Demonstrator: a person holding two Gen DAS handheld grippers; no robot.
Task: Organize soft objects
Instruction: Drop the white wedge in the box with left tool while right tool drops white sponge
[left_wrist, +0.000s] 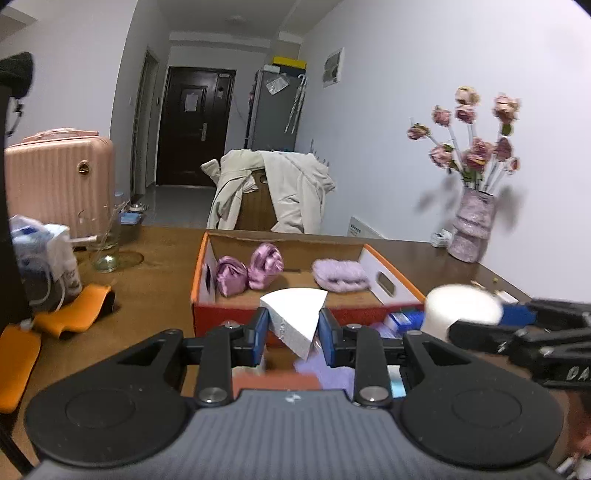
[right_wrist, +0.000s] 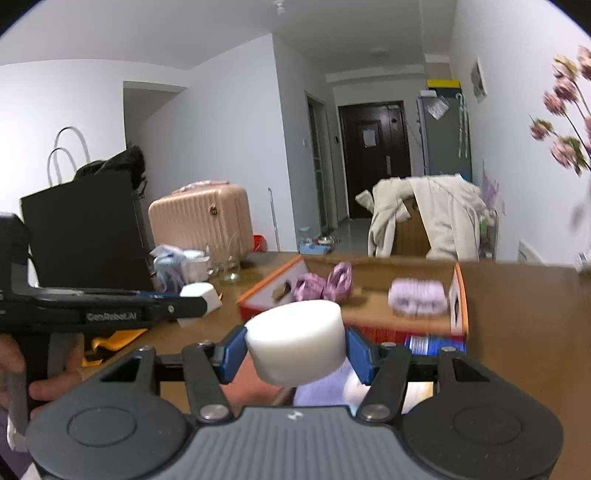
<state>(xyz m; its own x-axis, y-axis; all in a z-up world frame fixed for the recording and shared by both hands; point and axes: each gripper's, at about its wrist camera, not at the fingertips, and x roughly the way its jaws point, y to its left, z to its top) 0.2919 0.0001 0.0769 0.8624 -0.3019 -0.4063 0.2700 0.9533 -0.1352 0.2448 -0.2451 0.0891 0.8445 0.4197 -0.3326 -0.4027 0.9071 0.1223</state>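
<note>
Worktop (left_wrist: 159, 266) brown wood; orange box (left_wrist: 391, 266) holds purple soft items (left_wrist: 340, 275). Left tongs (left_wrist: 293, 332) pinch white wedge (left_wrist: 295, 314); right tongs (right_wrist: 295, 349) pinch white cylinder (right_wrist: 295, 338). Behind: pink suitcase (left_wrist: 59, 177), dark door (left_wrist: 195, 122), flower vase (left_wrist: 471, 225).

White foam wedge (left_wrist: 295, 314), white foam cylinder (right_wrist: 297, 338), orange-edged box (left_wrist: 391, 266), lilac fluffy pad (left_wrist: 340, 275), ribbed pink suitcase (left_wrist: 55, 181).

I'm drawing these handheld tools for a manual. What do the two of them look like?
Both match. The left tool and right tool each have black linkage arms with silver pivot bolts, blue finger pads, round black discs on either side, and a ribbed grey body with a small white logo. The left one's side carries white lettering, seen from the right wrist view.
</note>
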